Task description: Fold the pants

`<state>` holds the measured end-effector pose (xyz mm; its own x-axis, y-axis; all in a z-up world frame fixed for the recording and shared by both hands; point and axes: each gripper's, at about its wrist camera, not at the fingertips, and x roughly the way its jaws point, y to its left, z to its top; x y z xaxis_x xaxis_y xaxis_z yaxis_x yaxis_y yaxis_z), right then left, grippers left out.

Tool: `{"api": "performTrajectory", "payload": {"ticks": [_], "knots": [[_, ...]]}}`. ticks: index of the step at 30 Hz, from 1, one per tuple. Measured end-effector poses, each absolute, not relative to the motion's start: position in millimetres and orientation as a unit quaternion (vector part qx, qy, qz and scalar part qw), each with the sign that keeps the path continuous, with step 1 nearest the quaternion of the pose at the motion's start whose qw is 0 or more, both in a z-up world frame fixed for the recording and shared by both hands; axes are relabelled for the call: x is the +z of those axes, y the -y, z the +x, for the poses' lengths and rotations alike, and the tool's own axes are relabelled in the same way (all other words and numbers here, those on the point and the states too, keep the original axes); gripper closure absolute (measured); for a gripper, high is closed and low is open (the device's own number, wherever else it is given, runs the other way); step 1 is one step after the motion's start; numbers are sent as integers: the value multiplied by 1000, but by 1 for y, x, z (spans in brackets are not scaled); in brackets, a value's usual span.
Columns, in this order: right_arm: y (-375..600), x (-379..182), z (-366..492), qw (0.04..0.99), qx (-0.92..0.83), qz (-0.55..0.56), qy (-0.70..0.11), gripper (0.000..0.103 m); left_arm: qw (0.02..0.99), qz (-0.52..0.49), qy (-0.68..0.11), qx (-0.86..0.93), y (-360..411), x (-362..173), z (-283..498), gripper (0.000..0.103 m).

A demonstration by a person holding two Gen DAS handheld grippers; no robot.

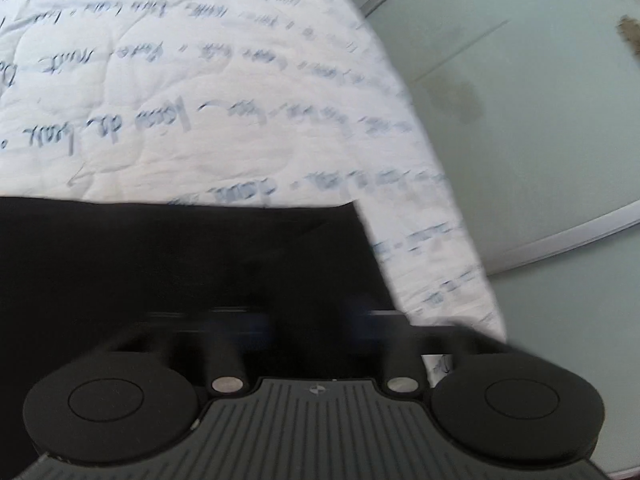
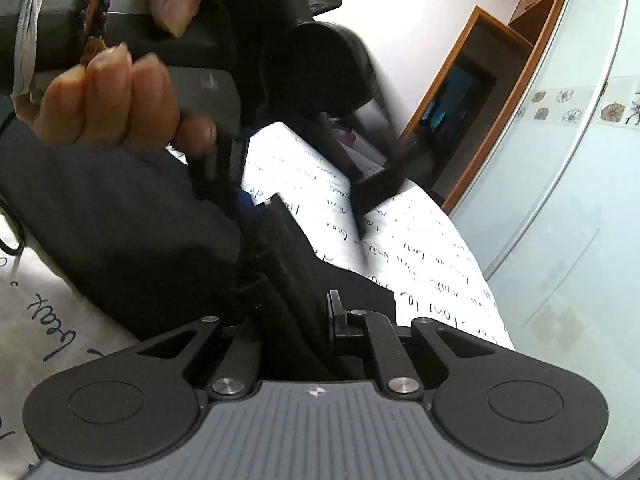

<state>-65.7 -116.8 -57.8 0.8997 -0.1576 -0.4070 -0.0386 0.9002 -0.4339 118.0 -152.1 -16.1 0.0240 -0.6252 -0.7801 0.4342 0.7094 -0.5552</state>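
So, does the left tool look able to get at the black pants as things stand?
Probably yes. The left tool is right over the black pants on the white bedcover, with nothing between them. Blur hides whether it grips the cloth.

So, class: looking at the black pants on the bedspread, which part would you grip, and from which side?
Grip the black pants at the free corner beside the bed's edge, coming in low from that edge. The straight hem there lies flat on the white bedspread, so a hand-held gripper can slide under it. The bunched folds elsewhere look thicker and harder to pinch cleanly.
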Motion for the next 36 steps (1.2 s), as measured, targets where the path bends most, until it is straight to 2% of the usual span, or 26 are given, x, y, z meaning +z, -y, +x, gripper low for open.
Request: {"api": "performTrajectory", "payload": {"ticks": [1,2,3,4,5,7,16,26,35,36], "knots": [[116,-55,-60,949,-29,-220,-223,94,712,-80,-592,-370,151,-18,119,93],[114,-53,-61,949,-27,-219,-225,94,714,-74,-589,-371,152,-18,118,93],[111,-53,-62,949,-30,-222,-223,94,714,-66,-588,-374,153,-17,116,92],[107,-53,-62,948,-32,-227,-221,94,712,-59,-588,-378,153,-15,115,86],[105,-52,-63,947,-32,-230,-221,94,716,-57,-584,-377,154,-13,113,88],[102,-50,-65,947,-31,-229,-223,94,730,-55,-562,-385,151,-7,110,98],[77,-17,-68,960,13,-186,-209,94,769,-48,-506,-388,88,34,116,97],[11,-10,-88,950,131,-202,-197,92,790,-124,-555,-231,-76,-25,169,95],[38,2,-71,949,126,-152,-245,92,788,-194,-517,-272,-118,-25,154,94],[38,4,-61,949,127,-143,-250,92,789,-202,-514,-272,-126,-23,151,90]]}}
